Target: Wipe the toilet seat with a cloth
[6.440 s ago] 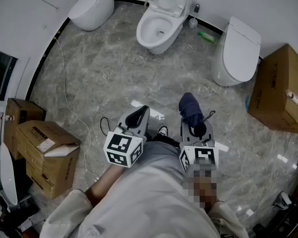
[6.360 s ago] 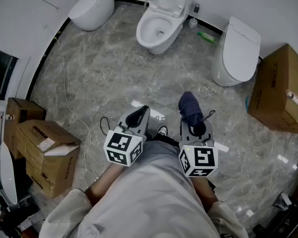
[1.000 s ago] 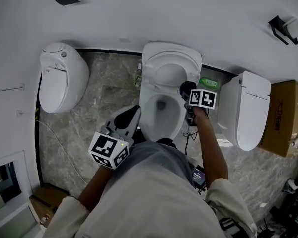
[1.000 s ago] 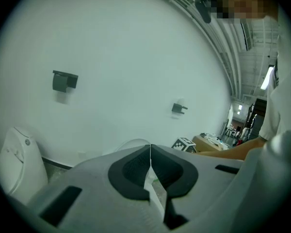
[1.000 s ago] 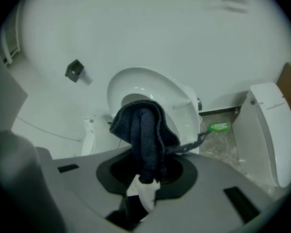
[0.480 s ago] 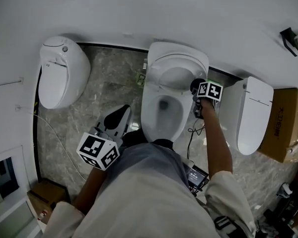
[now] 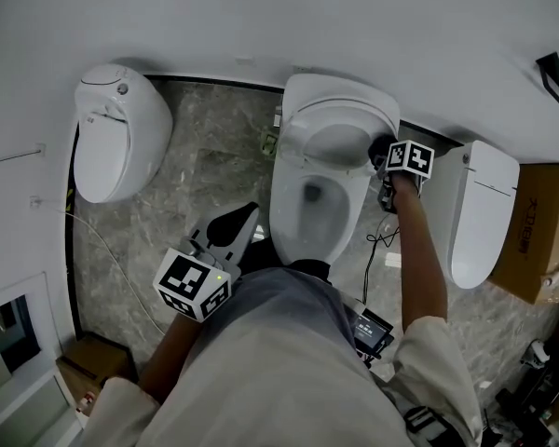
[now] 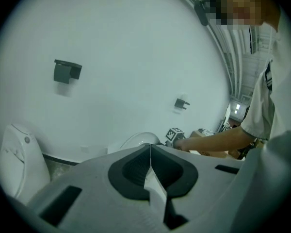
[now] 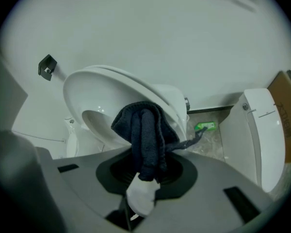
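The middle toilet (image 7: pixel 298 236) stands open, with its lid (image 7: pixel 340 110) raised against the wall. My right gripper (image 7: pixel 384 154) is shut on a dark blue cloth (image 7: pixel 379 144) and holds it at the right rear of the seat (image 7: pixel 356 203), near the hinge. In the right gripper view the cloth (image 9: pixel 145 132) hangs bunched from the right gripper (image 9: pixel 144 176), right in front of the white seat rim (image 9: pixel 131 86). My left gripper (image 7: pixel 239 226) is shut and empty, low over the floor left of the bowl. The left gripper (image 8: pixel 150 152) points at the wall.
A closed toilet (image 7: pixel 121 142) stands to the left and another (image 7: pixel 484 208) to the right. A cardboard box (image 7: pixel 540 222) sits at the far right. A green bottle (image 9: pixel 205 126) lies by the wall, a cable (image 7: pixel 377 245) and a small device (image 7: pixel 368 329) on the floor.
Over the last second my right gripper has carried the cloth rightward and back along the seat's right side. The left gripper has stayed low beside the bowl, shifting only slightly.
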### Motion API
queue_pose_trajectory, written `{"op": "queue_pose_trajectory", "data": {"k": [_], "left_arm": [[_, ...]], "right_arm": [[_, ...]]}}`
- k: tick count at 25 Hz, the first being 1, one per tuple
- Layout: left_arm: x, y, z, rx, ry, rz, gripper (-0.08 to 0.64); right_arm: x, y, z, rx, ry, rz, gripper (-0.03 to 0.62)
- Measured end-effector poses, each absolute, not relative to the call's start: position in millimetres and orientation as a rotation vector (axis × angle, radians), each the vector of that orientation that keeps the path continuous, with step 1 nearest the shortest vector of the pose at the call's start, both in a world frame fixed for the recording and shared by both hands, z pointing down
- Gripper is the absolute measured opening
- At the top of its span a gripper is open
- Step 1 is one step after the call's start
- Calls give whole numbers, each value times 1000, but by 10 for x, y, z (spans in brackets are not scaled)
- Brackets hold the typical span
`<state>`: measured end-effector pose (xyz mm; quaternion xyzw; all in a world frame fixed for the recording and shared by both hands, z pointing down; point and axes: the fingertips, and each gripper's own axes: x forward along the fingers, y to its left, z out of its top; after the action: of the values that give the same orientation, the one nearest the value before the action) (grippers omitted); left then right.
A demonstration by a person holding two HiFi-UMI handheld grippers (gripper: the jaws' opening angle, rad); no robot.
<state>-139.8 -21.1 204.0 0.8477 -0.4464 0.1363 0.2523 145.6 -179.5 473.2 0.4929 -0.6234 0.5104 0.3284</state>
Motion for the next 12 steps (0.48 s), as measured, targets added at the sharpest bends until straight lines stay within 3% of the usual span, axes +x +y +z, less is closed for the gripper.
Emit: {"op": "queue_pose_trajectory", "data": {"k": [12], "left_arm": [[-1205, -197, 2002, 2433, -1239, 550, 11]], "right_arm": [[1476, -1862, 4616, 1234, -1651, 1255, 67]]}}
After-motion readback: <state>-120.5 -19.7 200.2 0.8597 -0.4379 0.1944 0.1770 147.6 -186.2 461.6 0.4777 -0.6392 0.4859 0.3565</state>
